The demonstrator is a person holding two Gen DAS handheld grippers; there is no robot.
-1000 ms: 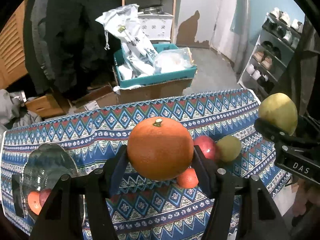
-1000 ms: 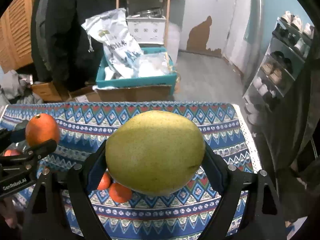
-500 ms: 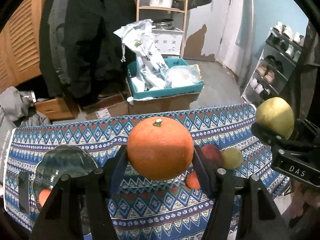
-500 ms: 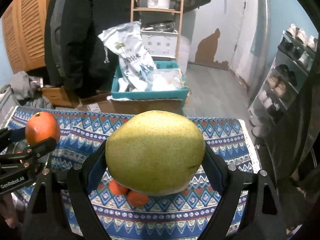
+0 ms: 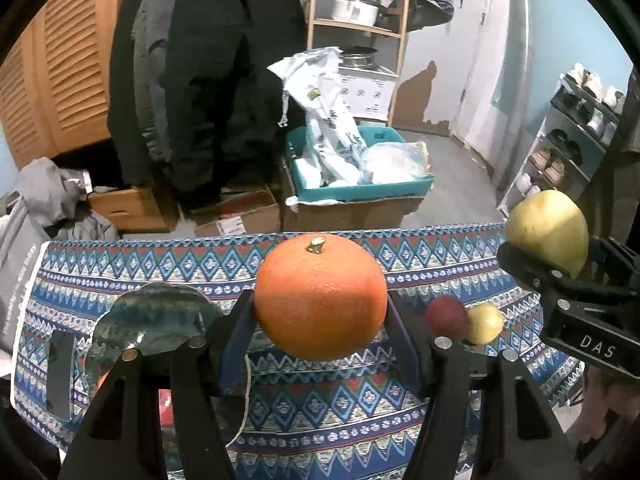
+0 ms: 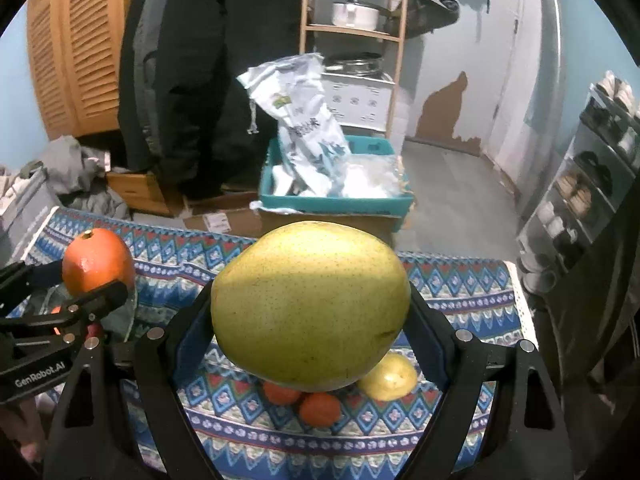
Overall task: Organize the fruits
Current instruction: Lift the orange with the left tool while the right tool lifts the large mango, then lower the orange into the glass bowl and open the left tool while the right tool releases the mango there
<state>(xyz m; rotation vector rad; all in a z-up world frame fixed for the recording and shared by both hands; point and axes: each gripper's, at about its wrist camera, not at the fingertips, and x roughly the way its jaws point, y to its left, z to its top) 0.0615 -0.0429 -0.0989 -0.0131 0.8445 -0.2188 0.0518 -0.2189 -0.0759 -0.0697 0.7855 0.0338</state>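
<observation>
Above patterned tablecloth (image 6: 460, 292): pear (image 6: 310, 304) lying crosswise.

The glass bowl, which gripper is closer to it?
Left. The left gripper, holding the orange, is just beside the glass bowl. The right gripper, holding the pear, is off toward the cloth's other side.

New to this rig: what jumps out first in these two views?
An orange fills the left gripper, clamped between both fingers above the patterned tablecloth. A big yellow-green pear sits the same way in the right gripper. Smaller fruits lie on the cloth beneath it.
</observation>
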